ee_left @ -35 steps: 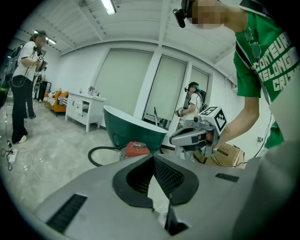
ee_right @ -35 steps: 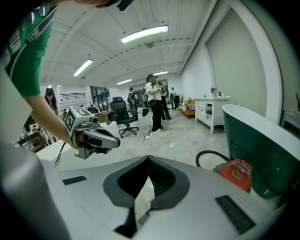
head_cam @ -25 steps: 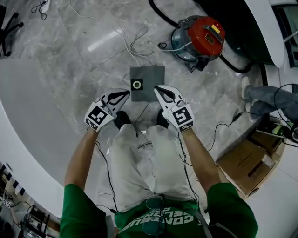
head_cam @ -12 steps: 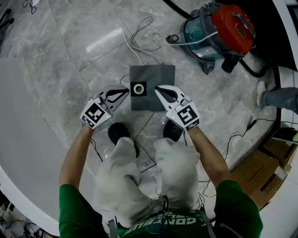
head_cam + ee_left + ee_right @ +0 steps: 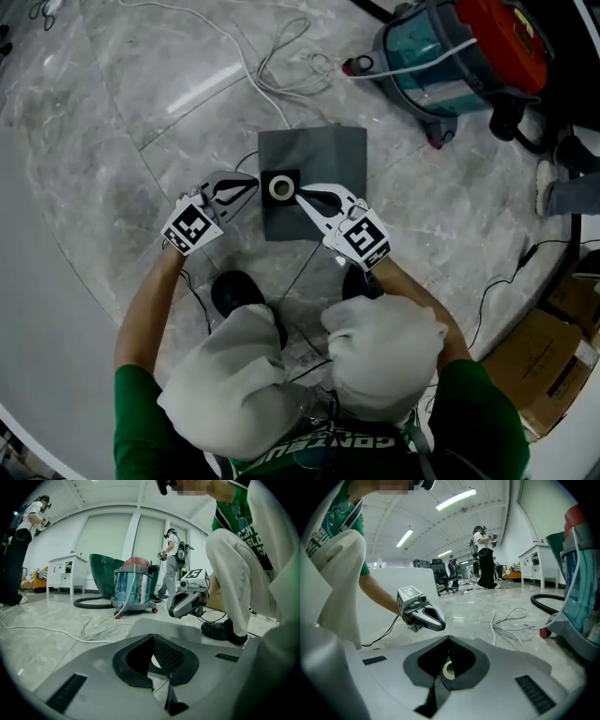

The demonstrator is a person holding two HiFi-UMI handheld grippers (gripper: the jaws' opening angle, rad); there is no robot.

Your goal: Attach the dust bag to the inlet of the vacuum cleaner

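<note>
Head view: the dust bag (image 5: 323, 155) lies flat on the floor, well apart from the vacuum cleaner (image 5: 450, 56); the left claw (image 5: 254, 180) and right claw (image 5: 299, 194) sit either side of its white ring (image 5: 280, 187). Left gripper view: claw closed, empty. Right gripper view: claw closed, empty

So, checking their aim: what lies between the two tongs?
The dust bag's white inlet ring; the head view shows it between their tips.
</note>
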